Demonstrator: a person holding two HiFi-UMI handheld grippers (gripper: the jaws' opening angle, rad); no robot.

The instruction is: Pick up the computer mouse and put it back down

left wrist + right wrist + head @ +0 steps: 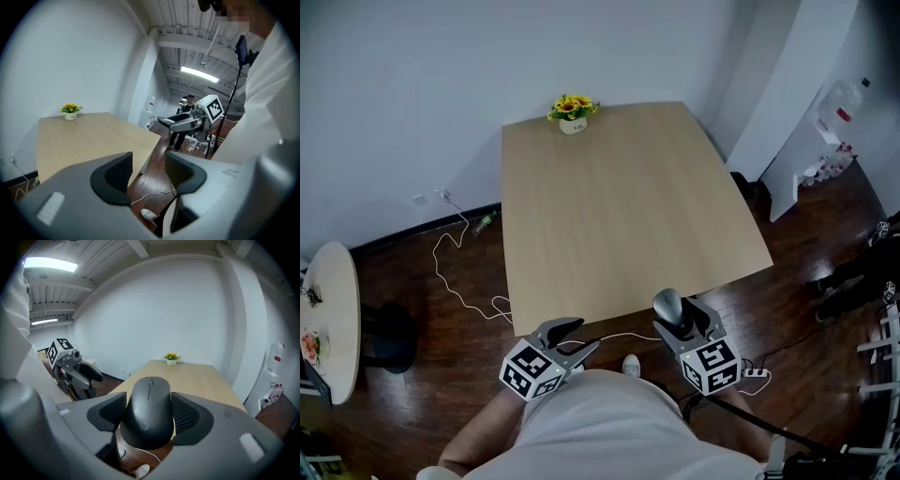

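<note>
A dark grey computer mouse [150,411] sits clamped between the two black pads of my right gripper [149,414], nose pointing toward the table. In the head view the same mouse [669,307] shows as a grey oval held in the right gripper [680,317] just off the near edge of the wooden table [619,206]. My left gripper [574,337] hangs near the table's near-left corner, open, with nothing between its jaws. From the left gripper view [149,174] only floor shows in the gap.
A small pot of yellow flowers [573,112] stands at the table's far edge. A white cable [455,272] trails over the dark wood floor at left. A round side table [333,314] is at far left, white furniture [811,122] at right.
</note>
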